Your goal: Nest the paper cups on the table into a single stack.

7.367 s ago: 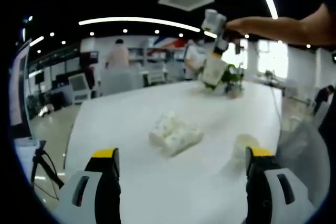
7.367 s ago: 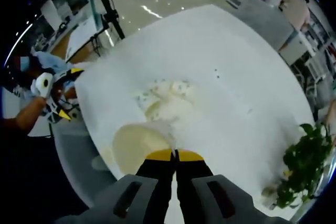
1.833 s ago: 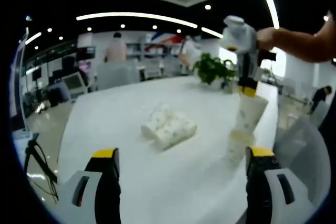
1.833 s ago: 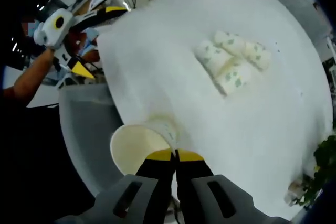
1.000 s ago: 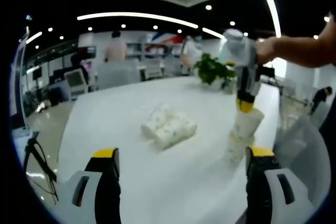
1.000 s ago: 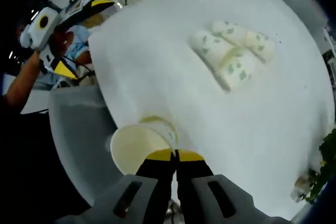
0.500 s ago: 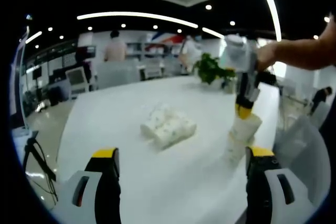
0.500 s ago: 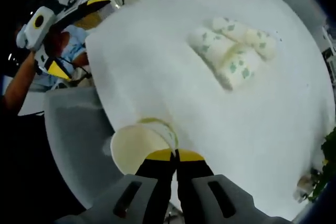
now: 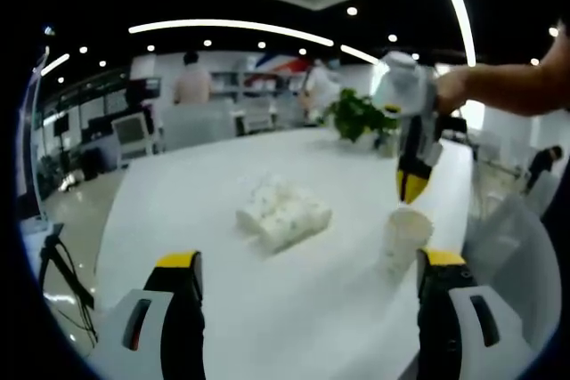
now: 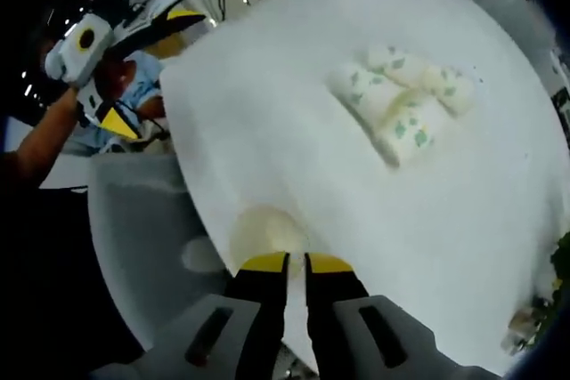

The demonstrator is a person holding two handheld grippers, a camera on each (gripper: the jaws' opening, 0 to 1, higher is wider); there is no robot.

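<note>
Looking down from my right gripper, the upright cup stack sits at the white table's near edge, just below the tips; jaws barely parted, holding nothing. Three cups on their sides lie well apart mid-table, nothing in between. My left gripper is spread wide and empty, with a potted plant at the far edge.

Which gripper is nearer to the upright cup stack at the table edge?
Right. The right gripper hangs just above the upright cup stack, jaws slightly parted and off the rim. The left gripper sits back at the near table edge, jaws wide open, the stack ahead near its right jaw.
</note>
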